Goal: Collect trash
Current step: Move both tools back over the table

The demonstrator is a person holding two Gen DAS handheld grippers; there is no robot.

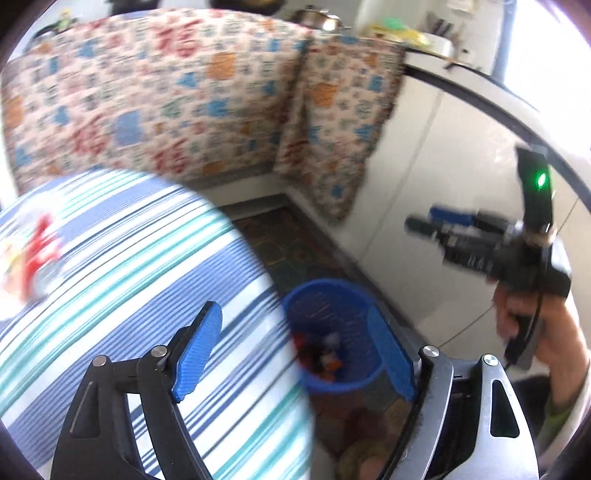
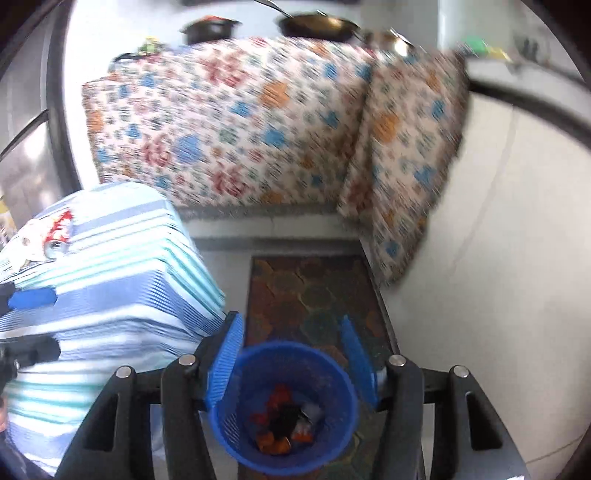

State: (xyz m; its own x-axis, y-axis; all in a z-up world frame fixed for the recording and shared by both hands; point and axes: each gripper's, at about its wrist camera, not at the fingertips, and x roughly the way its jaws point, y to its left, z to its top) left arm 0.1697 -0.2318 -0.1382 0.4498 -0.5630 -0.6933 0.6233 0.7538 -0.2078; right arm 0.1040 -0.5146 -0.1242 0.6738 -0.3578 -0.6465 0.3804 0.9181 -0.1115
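Observation:
A blue mesh trash basket (image 2: pixel 325 373) stands on the floor mat and holds several pieces of red, orange and black trash (image 2: pixel 284 421). It also shows in the left wrist view (image 1: pixel 325 306). My right gripper (image 2: pixel 291 365) is open and empty, directly above the basket. My left gripper (image 1: pixel 295 354) is open and empty, over the edge of the striped table beside the basket. A red-and-white wrapper with a can (image 2: pixel 55 236) lies on the striped tablecloth (image 2: pixel 122 258); it shows blurred in the left wrist view (image 1: pixel 33 254). The right gripper also appears in the left wrist view (image 1: pixel 436 229).
A floral-covered counter (image 2: pixel 240 122) stands behind, with pots (image 2: pixel 317 24) on top. A white cabinet front (image 2: pixel 498 258) runs along the right. A patterned mat (image 2: pixel 314 288) lies on the floor under the basket.

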